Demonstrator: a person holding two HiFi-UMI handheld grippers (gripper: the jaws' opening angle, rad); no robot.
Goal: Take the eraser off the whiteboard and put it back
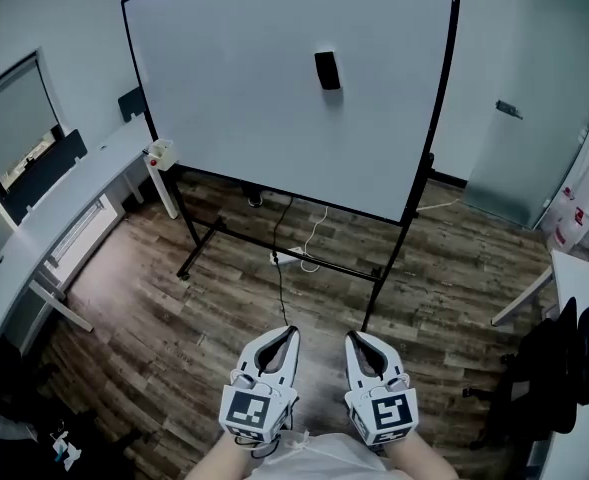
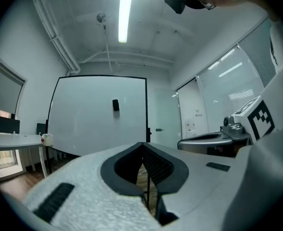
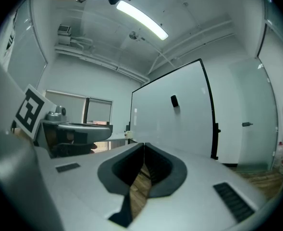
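A small black eraser [image 1: 326,70] clings to the upper middle of a large whiteboard [image 1: 274,118] on a black wheeled stand. It also shows as a dark block, the eraser [image 2: 116,105], in the left gripper view and as the eraser [image 3: 174,101] in the right gripper view. My left gripper [image 1: 290,332] and right gripper [image 1: 352,336] are held side by side low in the head view, well short of the board. Both point level at it, tips closed together and empty. In their own views the left gripper [image 2: 142,143] and right gripper [image 3: 144,144] show jaws meeting at the tip.
A curved white desk [image 1: 64,208] runs along the left wall, with a small white container [image 1: 161,152] at its end by the board. Cables [image 1: 299,253] lie on the wood floor under the stand. A black chair [image 1: 564,368] and a white table [image 1: 586,298] stand at the right.
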